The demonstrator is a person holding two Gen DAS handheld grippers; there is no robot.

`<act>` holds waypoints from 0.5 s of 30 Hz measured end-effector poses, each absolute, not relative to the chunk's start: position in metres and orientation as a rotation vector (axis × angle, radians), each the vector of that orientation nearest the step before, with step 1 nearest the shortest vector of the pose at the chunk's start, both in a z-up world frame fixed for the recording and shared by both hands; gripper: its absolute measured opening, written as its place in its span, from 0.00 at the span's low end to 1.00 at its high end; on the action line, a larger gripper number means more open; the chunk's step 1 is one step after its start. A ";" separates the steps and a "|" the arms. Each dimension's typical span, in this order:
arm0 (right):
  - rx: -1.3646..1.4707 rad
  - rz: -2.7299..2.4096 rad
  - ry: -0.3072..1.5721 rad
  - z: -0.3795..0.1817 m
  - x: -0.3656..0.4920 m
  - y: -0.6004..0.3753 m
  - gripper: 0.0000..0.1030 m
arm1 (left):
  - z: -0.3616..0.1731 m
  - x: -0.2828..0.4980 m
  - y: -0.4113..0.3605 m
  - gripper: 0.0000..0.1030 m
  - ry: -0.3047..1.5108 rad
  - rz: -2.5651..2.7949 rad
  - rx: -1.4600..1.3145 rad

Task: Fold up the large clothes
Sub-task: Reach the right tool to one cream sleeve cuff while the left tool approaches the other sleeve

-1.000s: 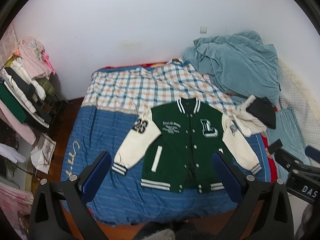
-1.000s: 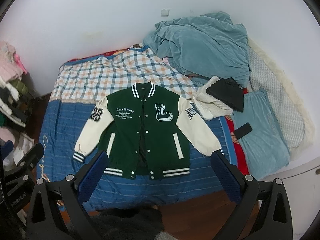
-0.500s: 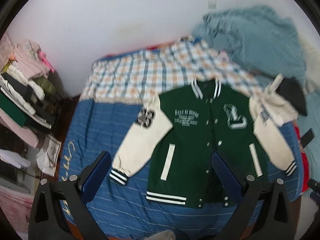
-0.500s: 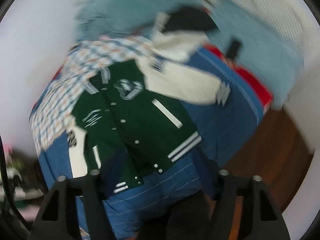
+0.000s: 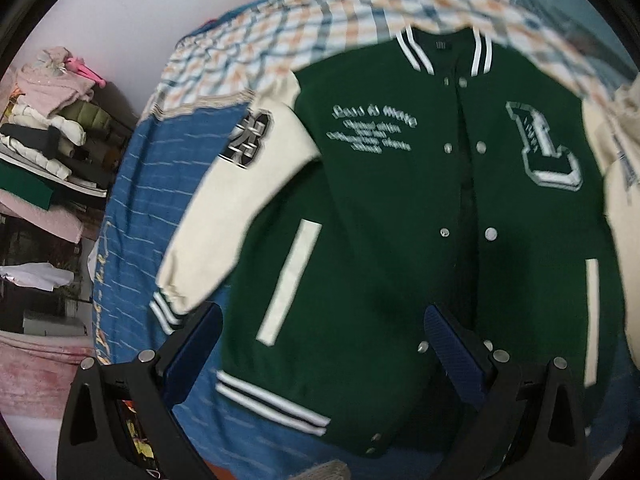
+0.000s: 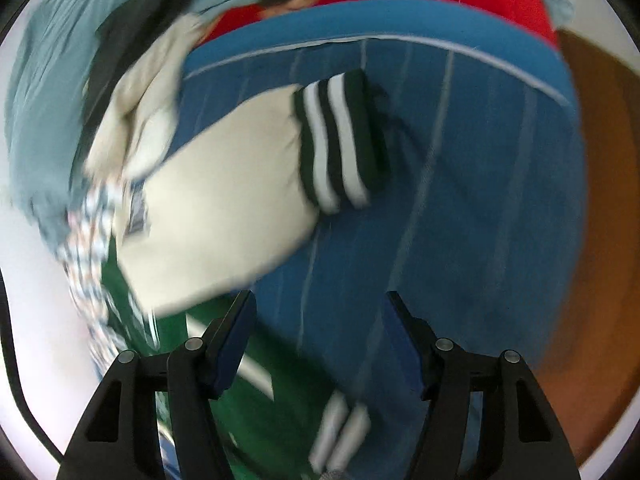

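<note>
Jacket (image 5: pixel 400 208), green varsity with cream sleeves, lies flat and face up on the blue striped bedspread (image 5: pixel 132 208), collar at 12 o'clock. It looks thick and soft, fairly heavy; I'd pinch the ribbed hem or the striped cuff (image 6: pixel 340 140). My left claw (image 5: pixel 324 344) hangs wide open above the hem, holding nothing. My right claw (image 6: pixel 318 332), partly open and empty, has the cuff at 12 o'clock. That view is badly blurred; the far sleeve is cut off at 3 o'clock.
</note>
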State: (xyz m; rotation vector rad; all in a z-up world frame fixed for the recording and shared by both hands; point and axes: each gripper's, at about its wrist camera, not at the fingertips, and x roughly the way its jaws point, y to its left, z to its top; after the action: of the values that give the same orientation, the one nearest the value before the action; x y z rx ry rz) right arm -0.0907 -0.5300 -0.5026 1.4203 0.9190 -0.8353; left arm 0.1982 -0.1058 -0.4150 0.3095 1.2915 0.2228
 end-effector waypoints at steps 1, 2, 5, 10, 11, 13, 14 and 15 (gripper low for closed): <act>1.443 -0.836 0.894 -0.516 -0.086 -0.540 0.65 | -0.426 0.201 -0.110 1.00 1.304 0.230 0.318; 1.470 -0.843 0.859 -0.532 -0.081 -0.551 0.65 | -0.435 0.204 -0.114 1.00 1.317 0.234 0.325; 1.520 -0.855 0.819 -0.564 -0.062 -0.572 0.67 | -0.454 0.214 -0.126 1.00 1.325 0.241 0.332; 1.501 -0.829 0.779 -0.573 -0.024 -0.588 0.68 | -0.474 0.232 -0.142 1.00 1.309 0.236 0.318; 1.505 -0.818 0.759 -0.571 -0.017 -0.589 0.63 | -0.478 0.238 -0.146 1.00 1.309 0.235 0.313; 1.495 -0.823 0.741 -0.570 -0.010 -0.595 0.44 | -0.483 0.244 -0.148 1.00 1.304 0.231 0.302; 1.493 -0.834 0.737 -0.572 -0.009 -0.598 0.27 | -0.486 0.249 -0.149 1.00 1.298 0.228 0.293; 1.503 -0.838 0.712 -0.573 -0.007 -0.604 0.21 | -0.488 0.252 -0.149 1.00 1.293 0.227 0.286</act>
State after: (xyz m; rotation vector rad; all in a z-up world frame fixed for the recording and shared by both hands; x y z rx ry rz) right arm -0.0065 -0.6038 -0.5734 1.5033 0.7122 -0.8383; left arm 0.2521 -0.1492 -0.4876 0.2863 1.2927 0.2268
